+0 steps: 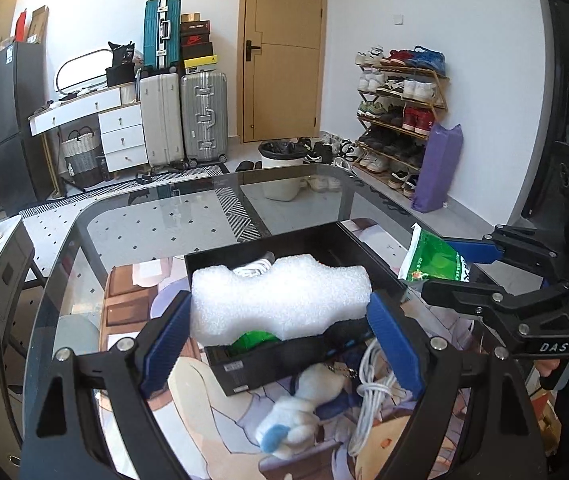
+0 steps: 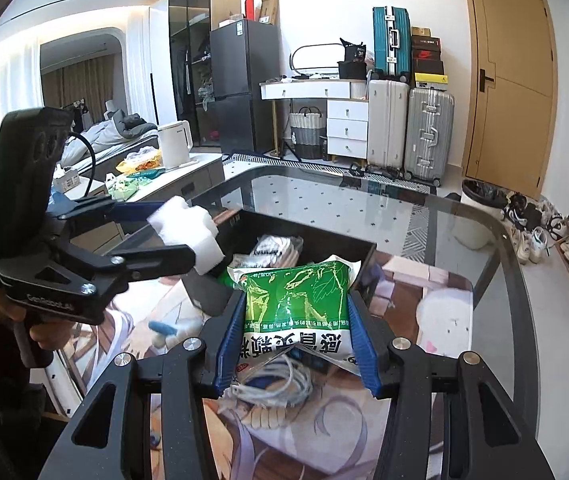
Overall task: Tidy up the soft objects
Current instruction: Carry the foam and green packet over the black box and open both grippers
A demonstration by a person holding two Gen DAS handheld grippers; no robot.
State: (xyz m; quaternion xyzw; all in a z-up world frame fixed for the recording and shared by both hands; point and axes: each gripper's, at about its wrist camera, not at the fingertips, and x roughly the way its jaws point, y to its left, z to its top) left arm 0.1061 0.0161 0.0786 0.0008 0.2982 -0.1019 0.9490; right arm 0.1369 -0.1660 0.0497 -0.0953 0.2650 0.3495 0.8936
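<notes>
1. White foam block (image 1: 280, 300) – left wrist view: gripped between the left gripper's (image 1: 280, 336) wide-set blue pads, held above the black rectangular tray (image 1: 372, 252). Lower it level.
2. Right wrist view: right gripper (image 2: 294, 340) pinches a green-and-white plastic packet (image 2: 296, 304) over the tray's near edge – release it only once inside.

the left claw (image 1: 280, 336) points forward and slopes downward, its two blue-padded fingers (image 1: 164, 344) spread wide, each pad pressed against an end of a white foam block (image 1: 280, 300) held between them, lifted off the surface. seen from the right wrist view, the left claw (image 2: 204, 236) reaches in from the left, and a hand (image 2: 32, 320) grips its handle below. the right claw (image 2: 294, 328) also slopes downward, its fingers (image 2: 230, 340) drawn close and pinching a green packet (image 2: 296, 304). from the left wrist view, the right claw (image 1: 444, 272) comes in from the right side.
</notes>
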